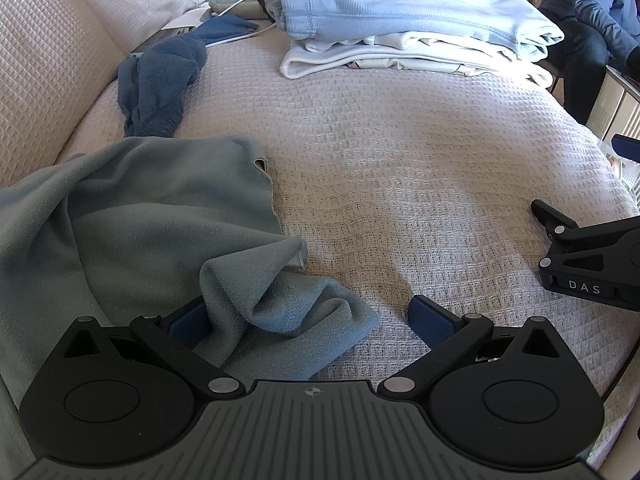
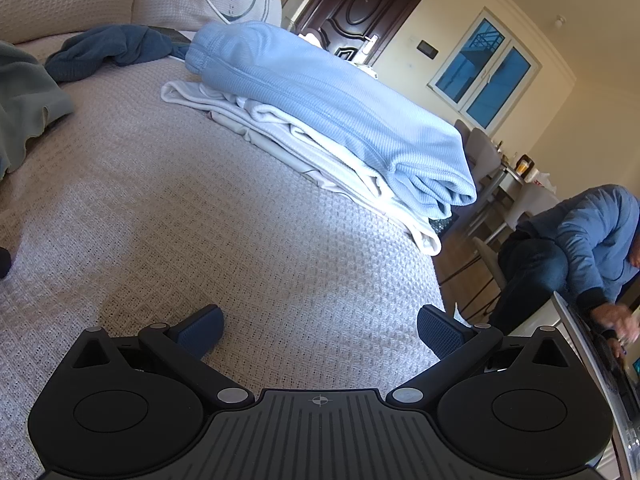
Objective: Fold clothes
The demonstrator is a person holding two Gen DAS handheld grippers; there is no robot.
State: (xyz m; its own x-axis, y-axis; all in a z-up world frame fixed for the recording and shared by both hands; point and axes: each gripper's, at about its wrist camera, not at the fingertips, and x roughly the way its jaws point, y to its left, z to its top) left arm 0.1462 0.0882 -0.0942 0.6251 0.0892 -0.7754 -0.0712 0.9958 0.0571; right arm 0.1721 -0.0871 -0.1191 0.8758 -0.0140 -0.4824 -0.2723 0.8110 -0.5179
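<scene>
Two folded garments [image 2: 332, 120] | waffle bedspread [image 2: 224, 232] | dark door [image 2: 360, 4]

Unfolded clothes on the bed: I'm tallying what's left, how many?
2. A grey-green fleece garment lies crumpled between the open left gripper fingers; a dark blue garment lies bunched near the cushion. Others may be hidden.

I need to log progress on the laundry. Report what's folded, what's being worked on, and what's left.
Done: a light blue garment and white pieces sit folded in a stack on the bed. In hand: nothing gripped yet; the left gripper is open over a rumpled corner of the grey-green cloth. The right gripper is open over bare bedspread. Left: that cloth and the crumpled dark blue item.
</scene>
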